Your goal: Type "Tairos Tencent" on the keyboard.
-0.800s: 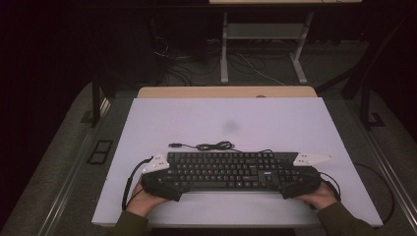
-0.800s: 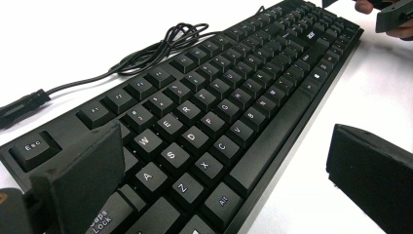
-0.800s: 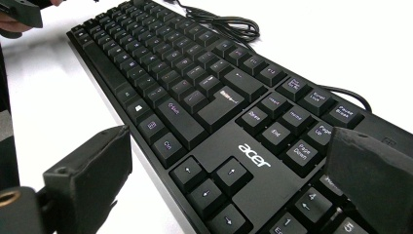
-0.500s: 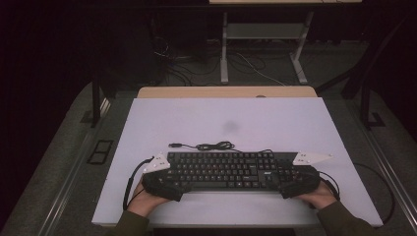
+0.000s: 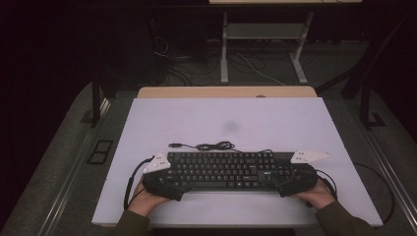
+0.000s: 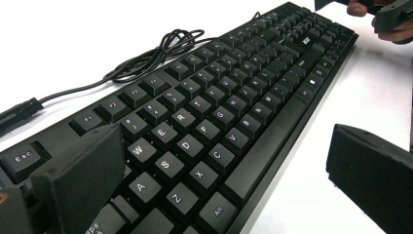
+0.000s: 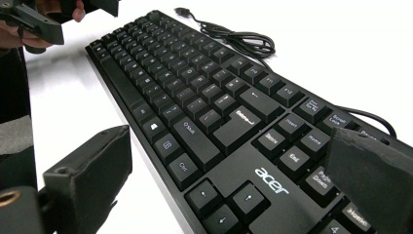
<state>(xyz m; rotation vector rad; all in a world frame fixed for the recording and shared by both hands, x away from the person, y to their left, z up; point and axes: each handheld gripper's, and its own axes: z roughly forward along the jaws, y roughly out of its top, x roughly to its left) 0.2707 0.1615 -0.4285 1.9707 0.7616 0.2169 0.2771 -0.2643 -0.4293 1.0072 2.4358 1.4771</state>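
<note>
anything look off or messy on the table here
Nothing looks damaged or spilled. The black Acer keyboard lies flat and roughly square to the white table. Its USB cable sits in a loose tangle just behind it, unplugged. A faint grey smudge marks the table beyond the cable.

Black keyboard [image 5: 223, 170], white legends; black cable [image 5: 206, 146]; white table [image 5: 236, 118]; black claws.

black grippers [image 5: 164, 183]; olive sleeves [image 5: 344, 221]; grey plates [image 5: 309, 156]
</note>
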